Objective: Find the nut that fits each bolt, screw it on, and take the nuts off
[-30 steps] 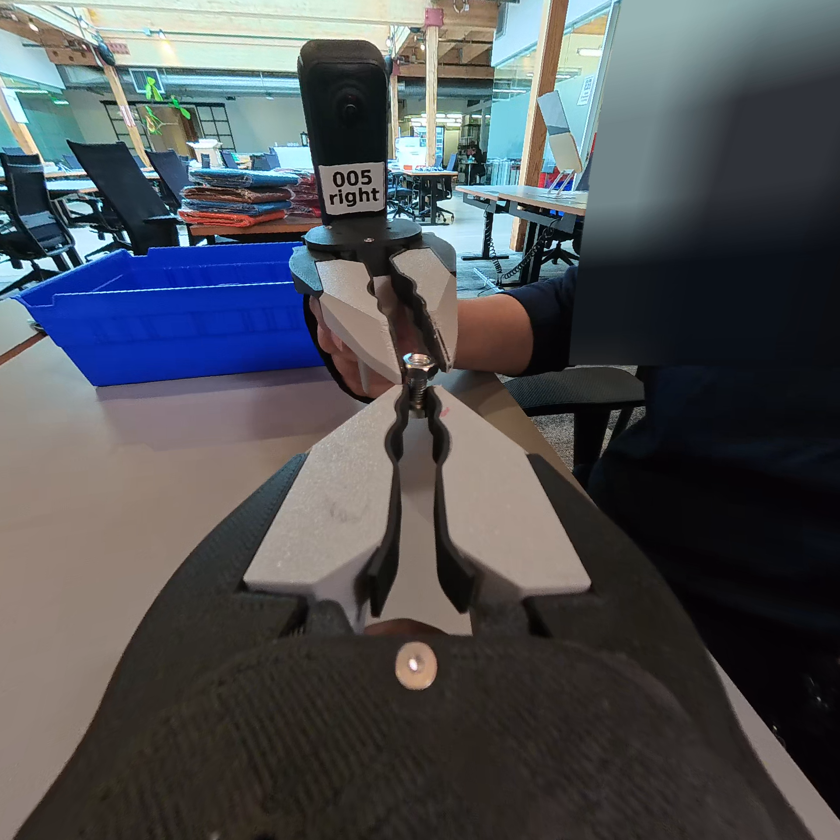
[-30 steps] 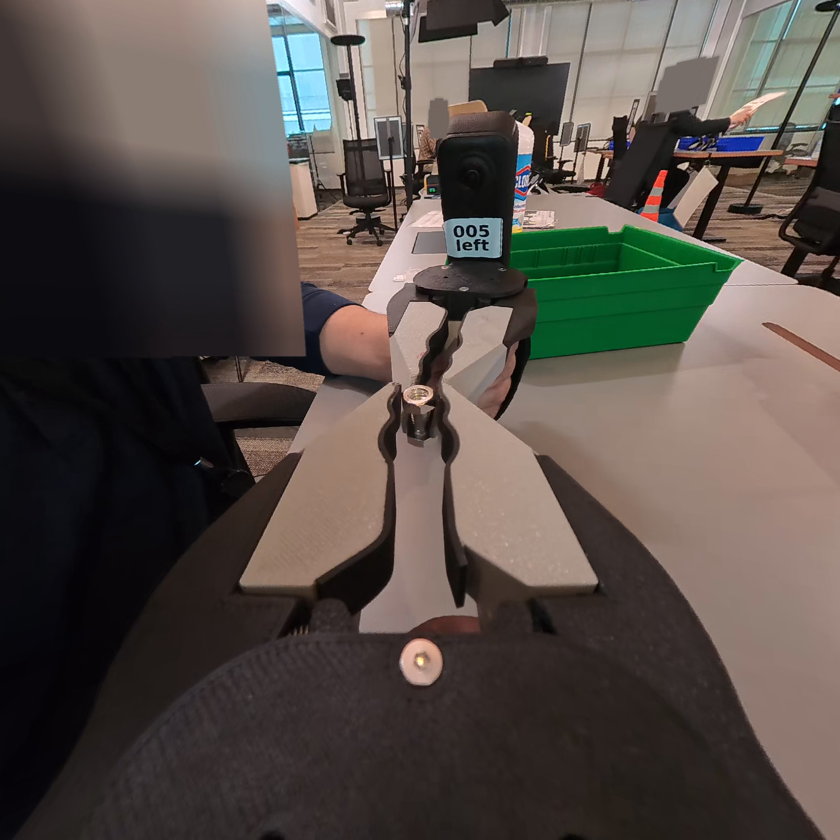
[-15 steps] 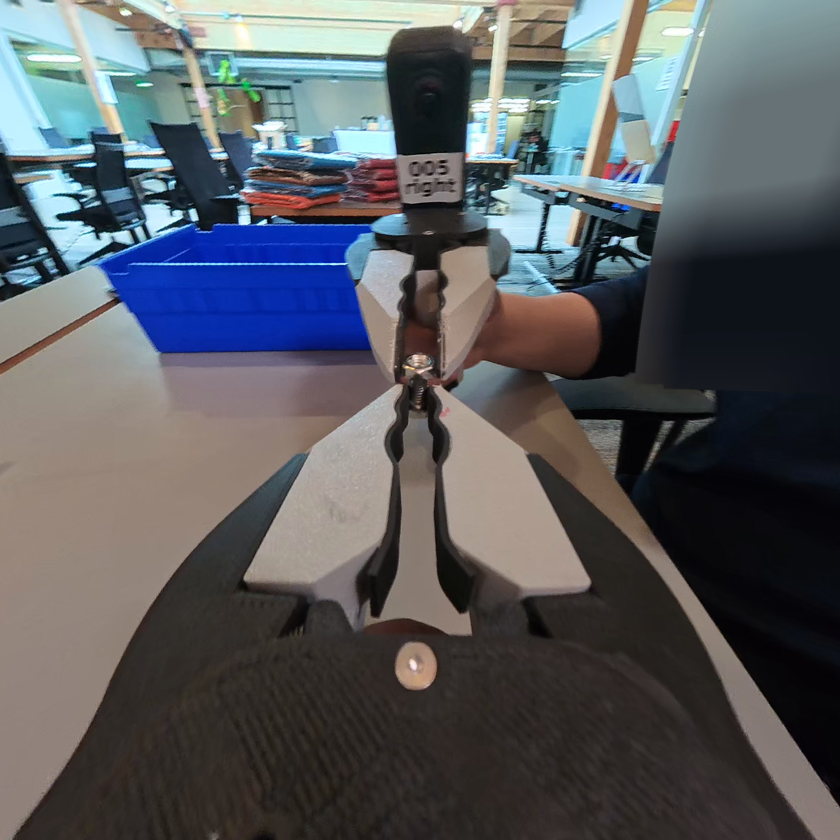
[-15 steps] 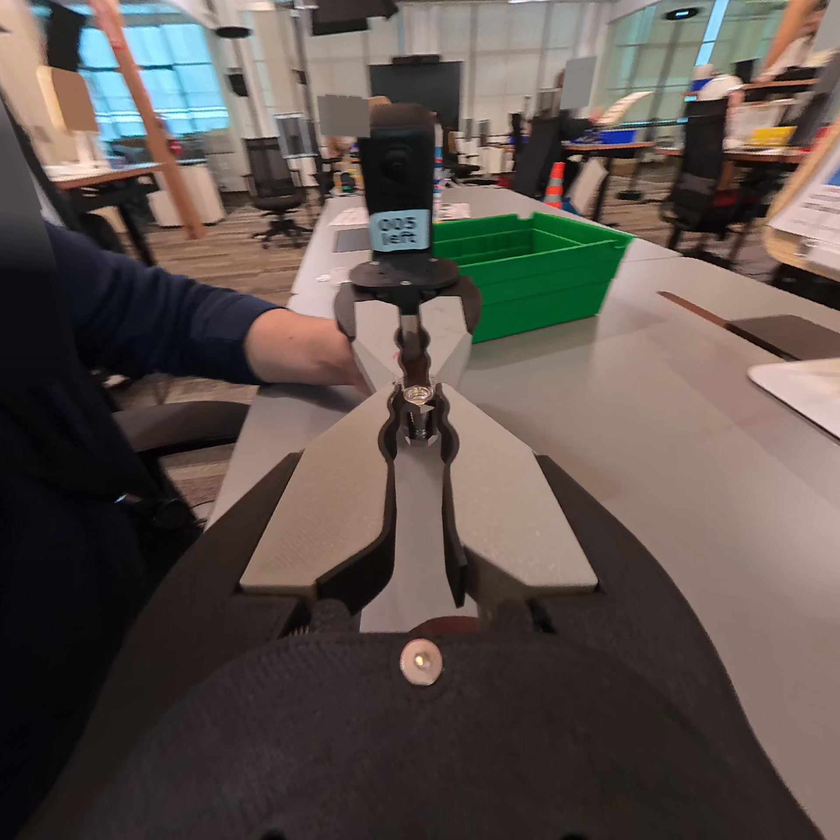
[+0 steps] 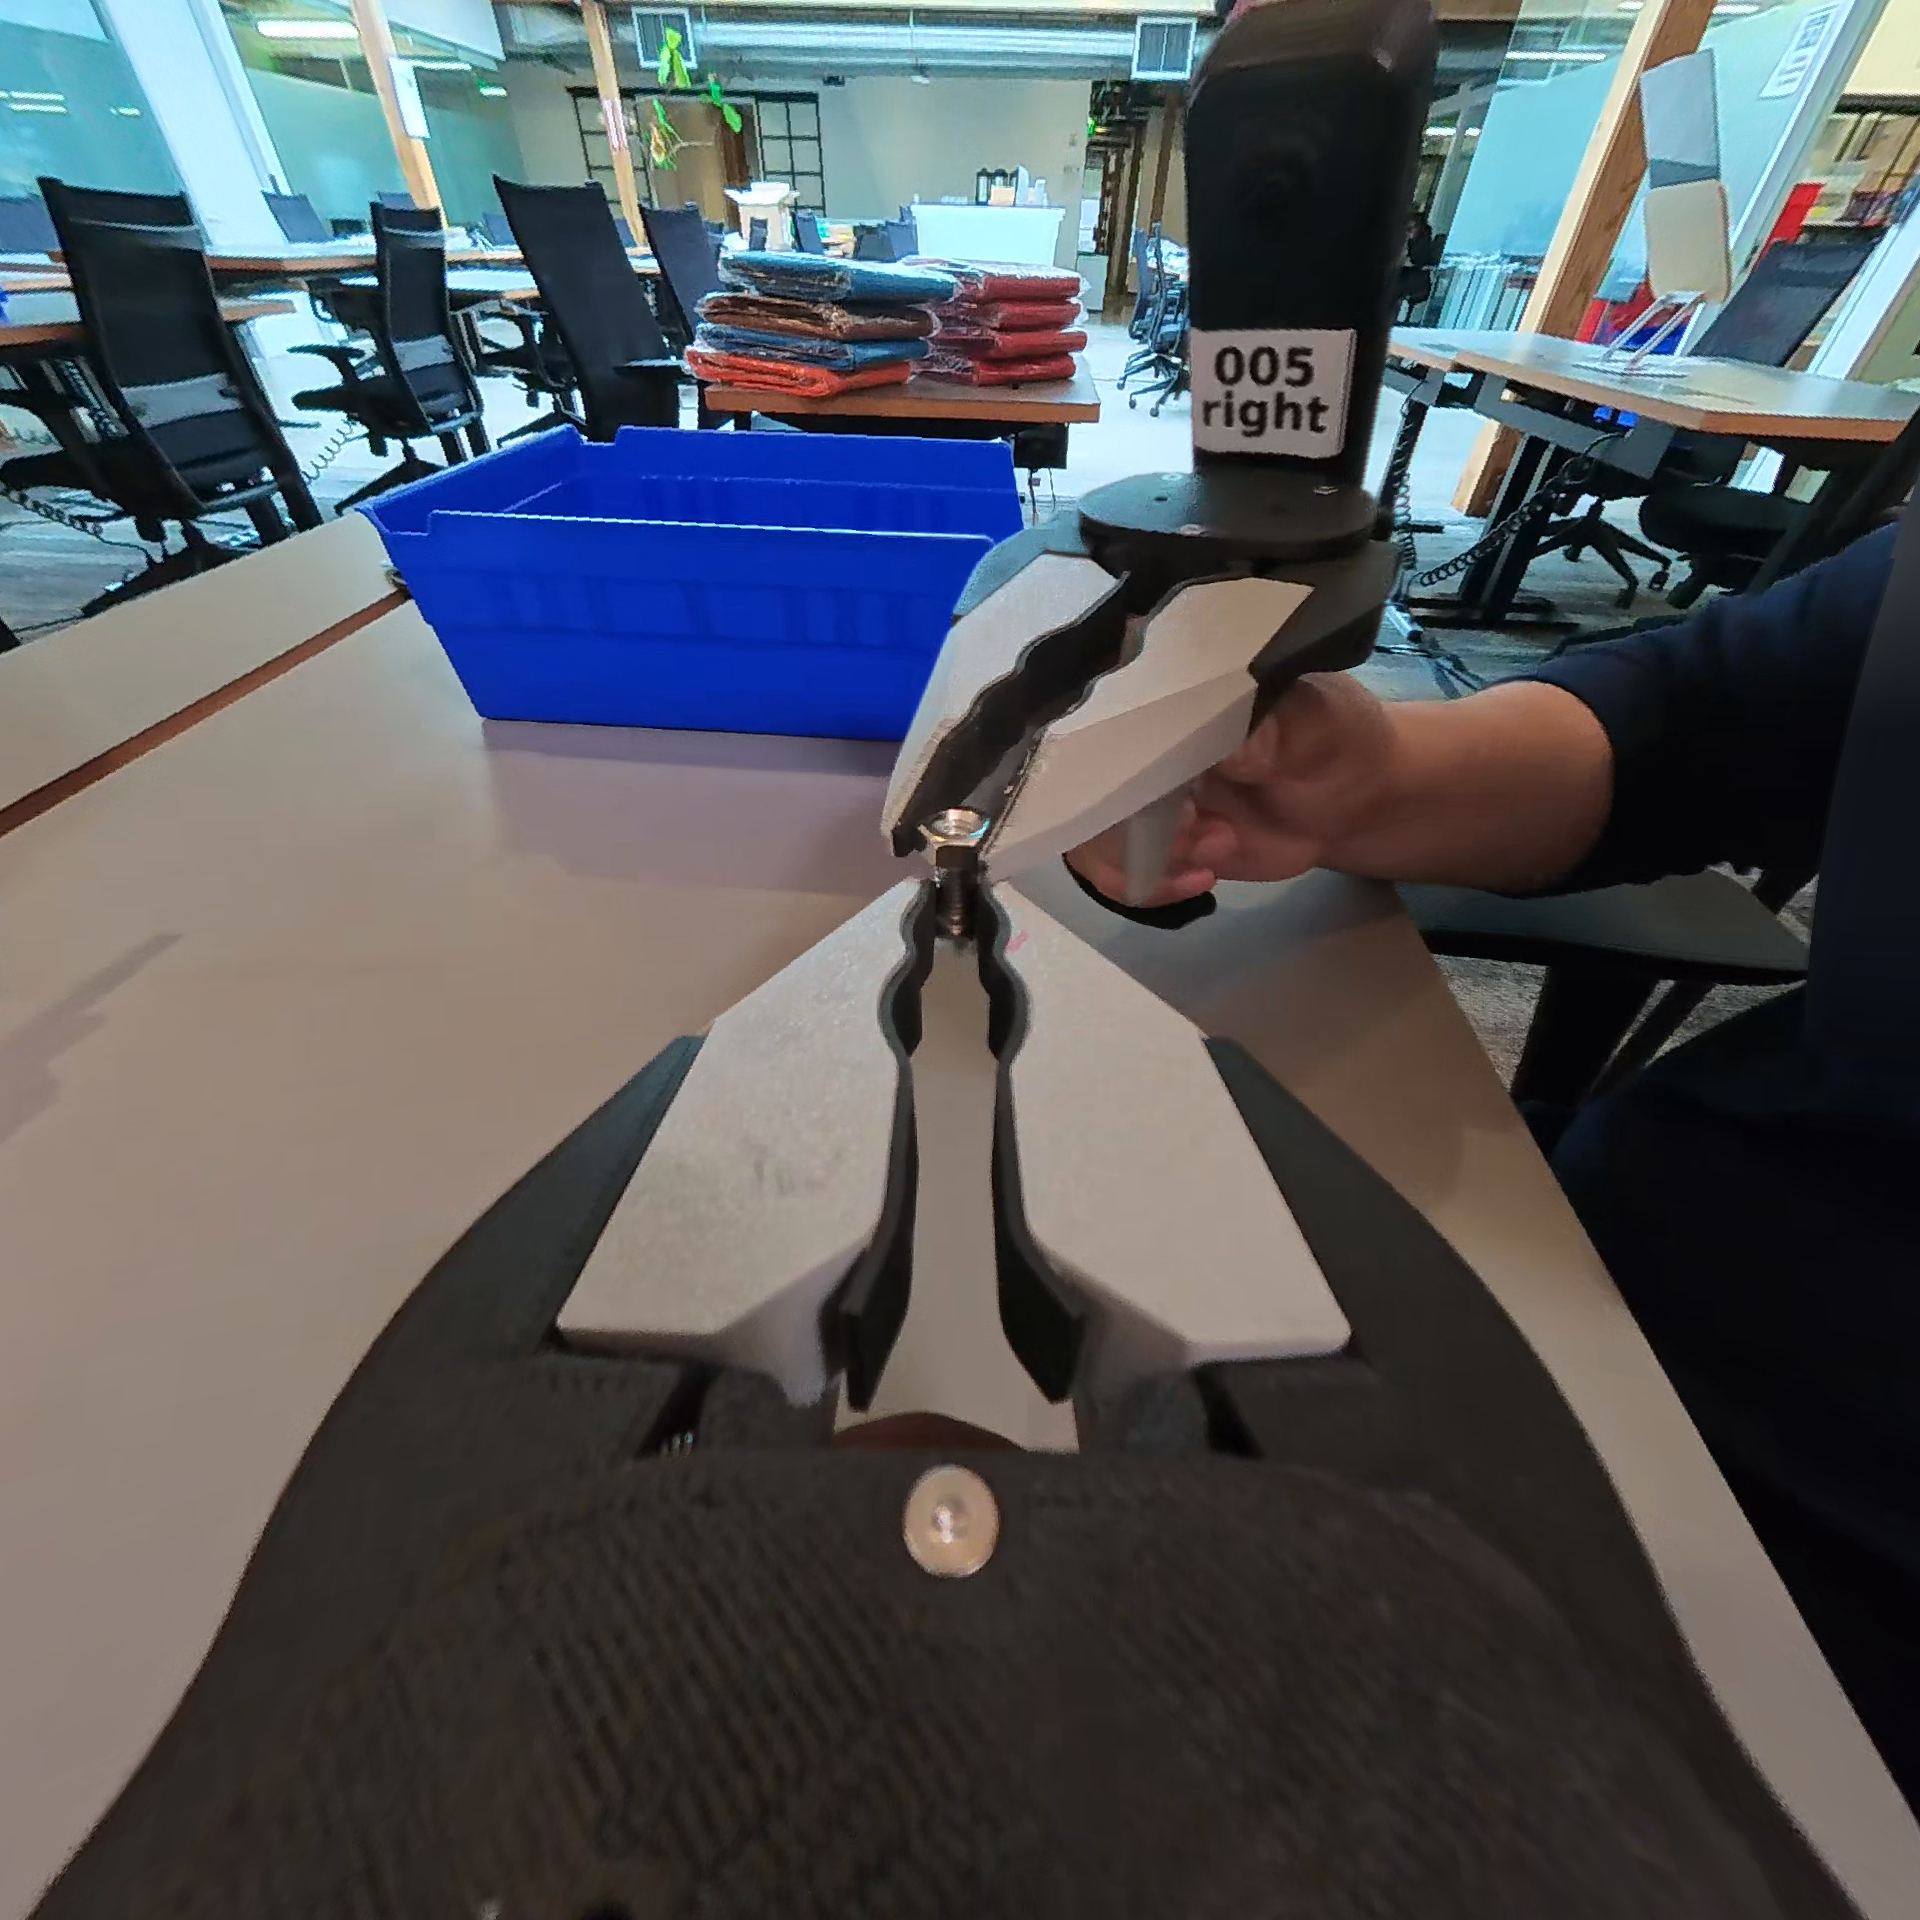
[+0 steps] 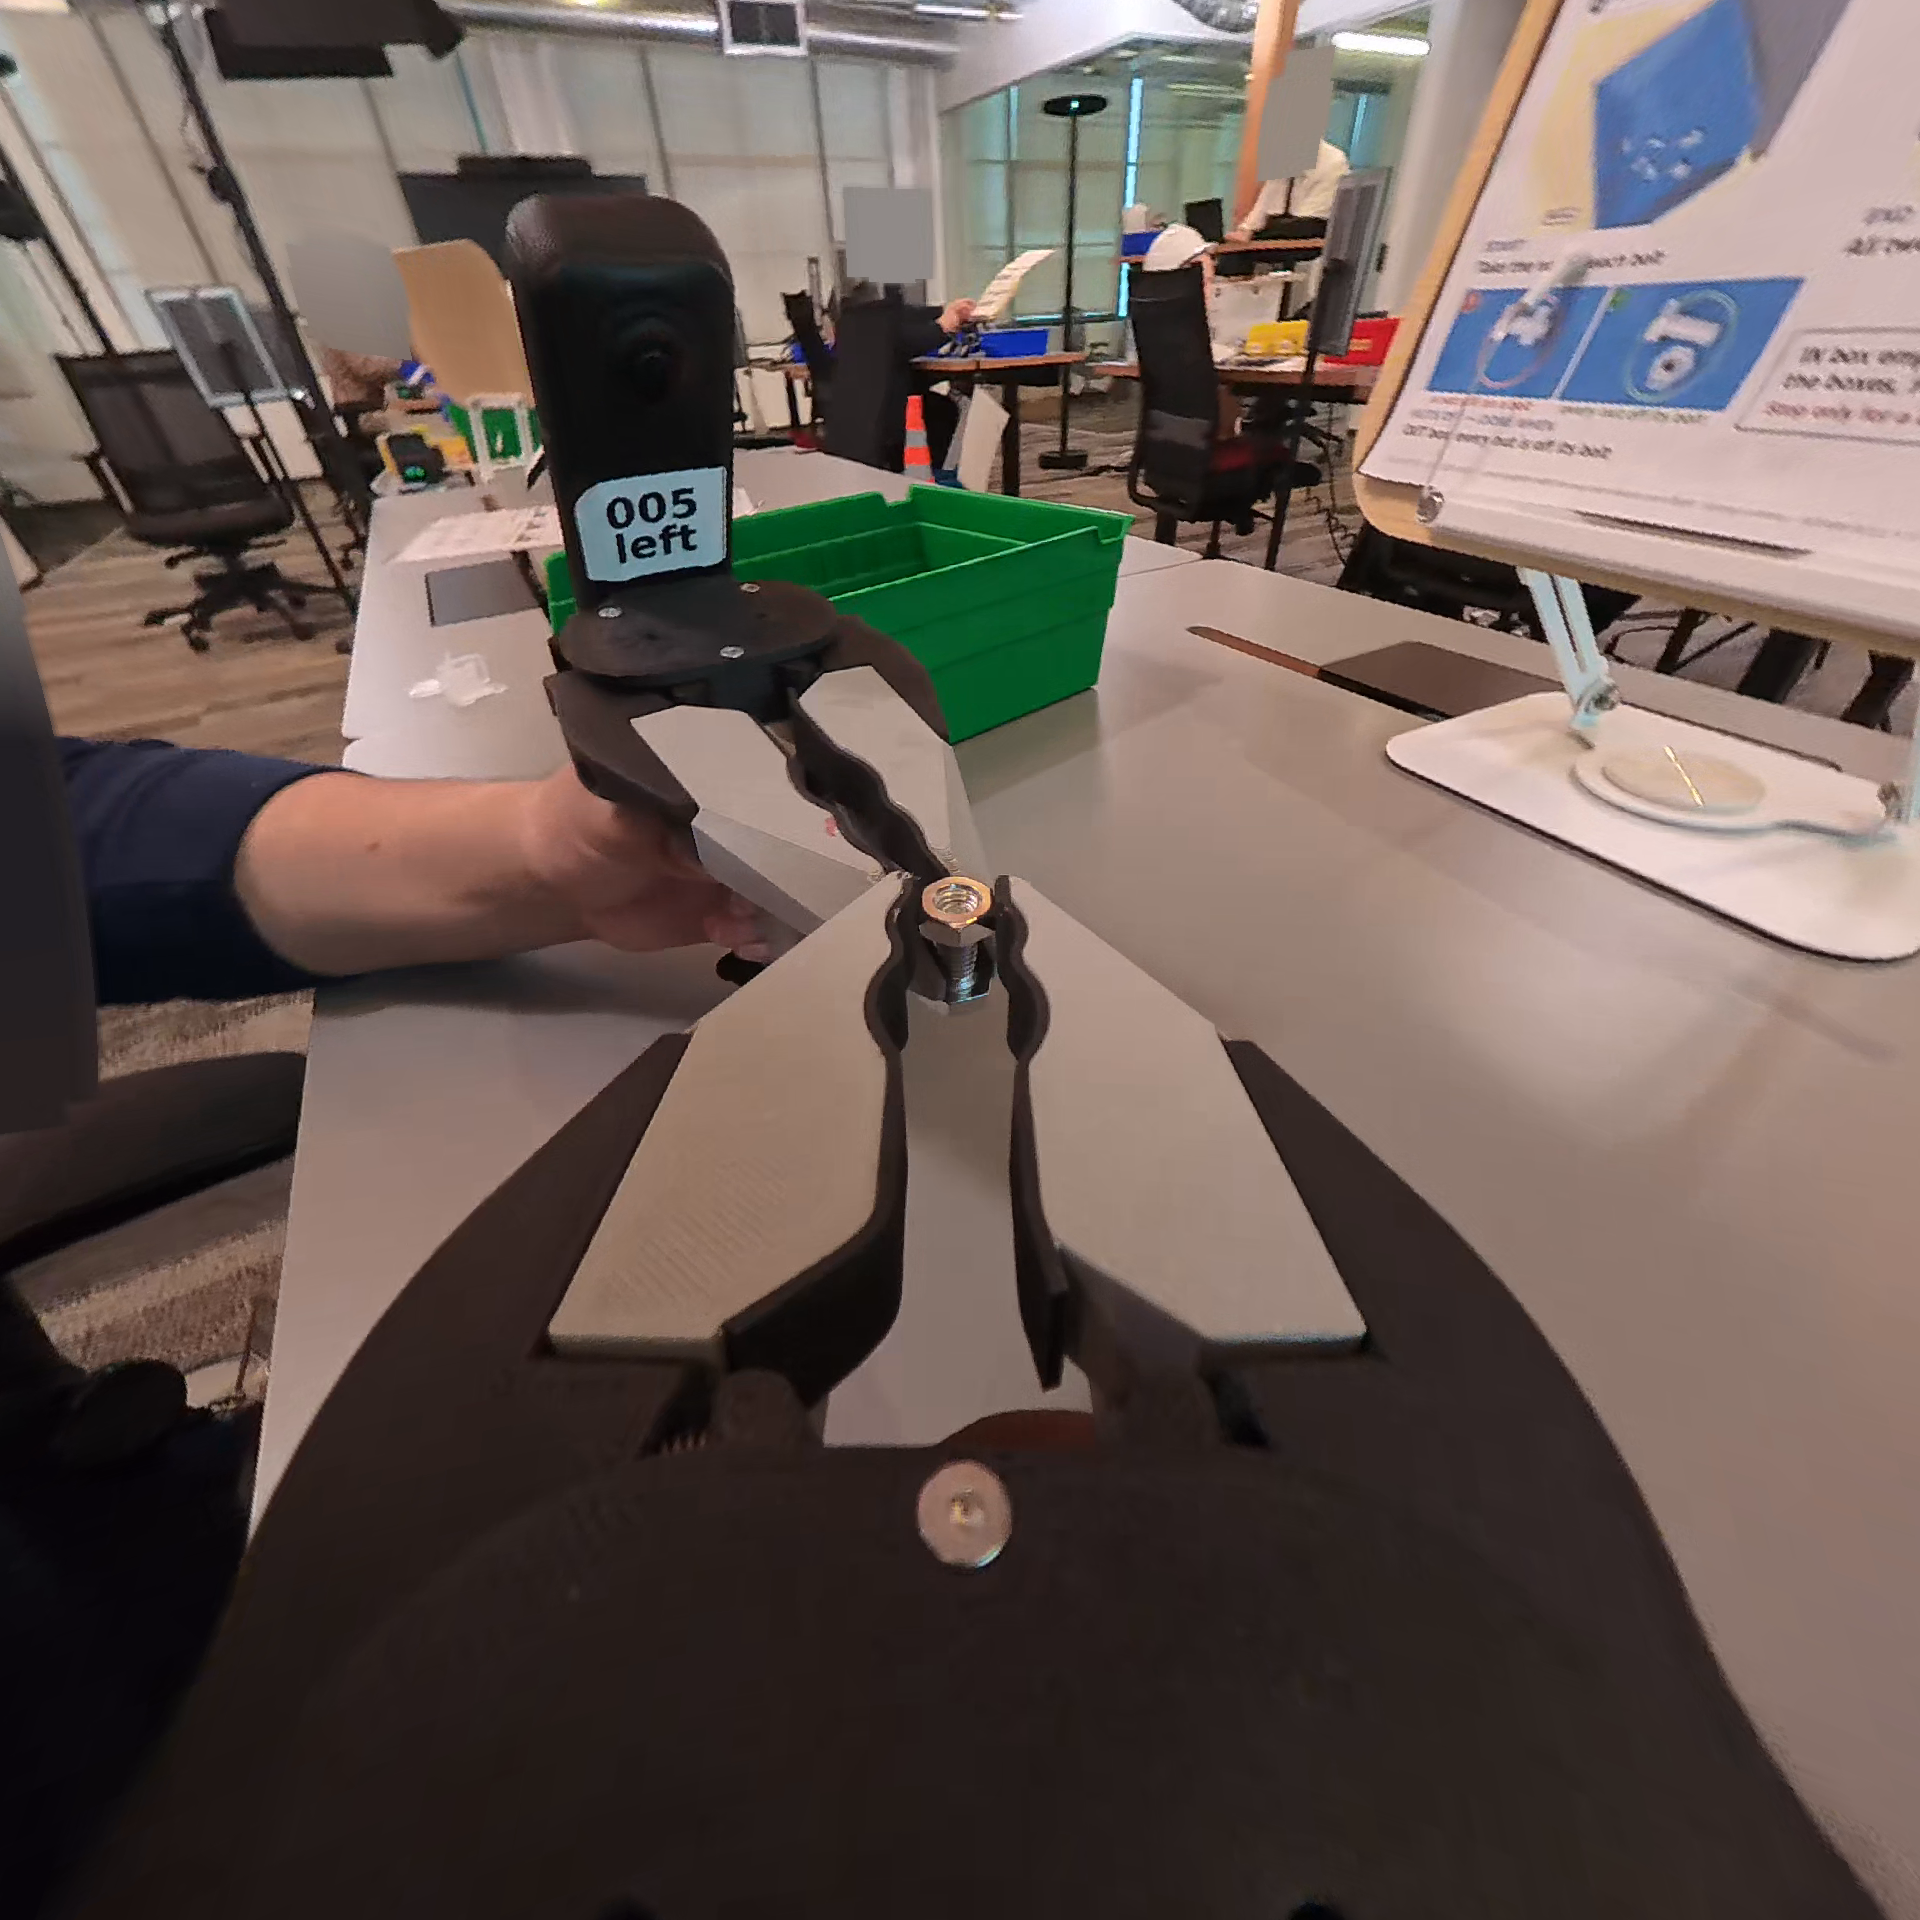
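A small steel bolt (image 5: 953, 916) stands upright above the grey table (image 5: 312, 987), with a hex nut (image 5: 956, 828) on its top end. My left gripper (image 5: 951, 923) is shut on the bolt's threaded shank. My right gripper (image 5: 951, 840) comes in from the upper right, tilted, and is shut on the nut. In the right wrist view the nut (image 6: 956, 900) sits between my right gripper's (image 6: 956, 916) tips with the bolt (image 6: 964, 979) hanging below it. My left gripper (image 6: 925, 868) meets it from the upper left.
A blue bin (image 5: 686, 613) stands on the table behind the grippers in the left wrist view. A green bin (image 6: 966, 613) stands at the far side in the right wrist view. An instruction sheet (image 6: 1662, 312) on a white stand (image 6: 1558, 821) is at the right. A person's hands hold both grippers. Left and right tips are no more than a few centimetres apart.
The two grippers have swung from facing each other head-on to meeting at an angle, turning about the bolt. Both stay shut on bolt and nut. The sheet stand has come into view.
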Available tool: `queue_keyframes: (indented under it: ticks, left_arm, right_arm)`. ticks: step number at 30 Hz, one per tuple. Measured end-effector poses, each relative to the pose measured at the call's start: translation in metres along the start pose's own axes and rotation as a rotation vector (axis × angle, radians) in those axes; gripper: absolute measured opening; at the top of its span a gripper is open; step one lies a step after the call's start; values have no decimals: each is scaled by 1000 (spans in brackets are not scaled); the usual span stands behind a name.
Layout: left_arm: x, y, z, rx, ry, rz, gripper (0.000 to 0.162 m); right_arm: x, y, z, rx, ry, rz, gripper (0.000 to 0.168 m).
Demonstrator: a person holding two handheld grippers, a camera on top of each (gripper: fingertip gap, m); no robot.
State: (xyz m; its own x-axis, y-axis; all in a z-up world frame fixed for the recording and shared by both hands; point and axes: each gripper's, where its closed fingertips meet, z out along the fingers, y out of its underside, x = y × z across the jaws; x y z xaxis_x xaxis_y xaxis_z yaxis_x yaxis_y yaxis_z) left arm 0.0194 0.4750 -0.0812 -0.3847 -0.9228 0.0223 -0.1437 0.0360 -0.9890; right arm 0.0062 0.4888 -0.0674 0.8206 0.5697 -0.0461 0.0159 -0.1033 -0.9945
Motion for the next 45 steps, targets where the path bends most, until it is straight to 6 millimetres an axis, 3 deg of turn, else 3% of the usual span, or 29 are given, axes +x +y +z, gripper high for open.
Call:
queue_keyframes:
  ticks: [6,9,13,16,23,30,45]
  left_arm:
    - [2,1,0,5,26,-16,5]
    - [6,-2,-1,22,55,-24,5]
    - [13,-6,-2,43,100,-17,5]
    - [19,-9,-4,61,141,-13,5]
    - [37,-14,-6,87,234,10,5]
    - [57,-18,-11,111,344,39,5]
    - [64,-16,-10,105,377,49,5]
  right_arm:
    - [-1,0,0,-2,-33,9,11]
    - [-7,-10,-4,44,-110,21,20]
    - [-7,-24,-15,85,-208,1,19]
    - [-20,-27,-25,75,-353,-3,18]
    - [-33,-18,-30,2,-430,-103,18]
    - [-55,-24,-41,1,-670,-110,16]
    - [-58,-21,-36,-22,-674,-126,11]
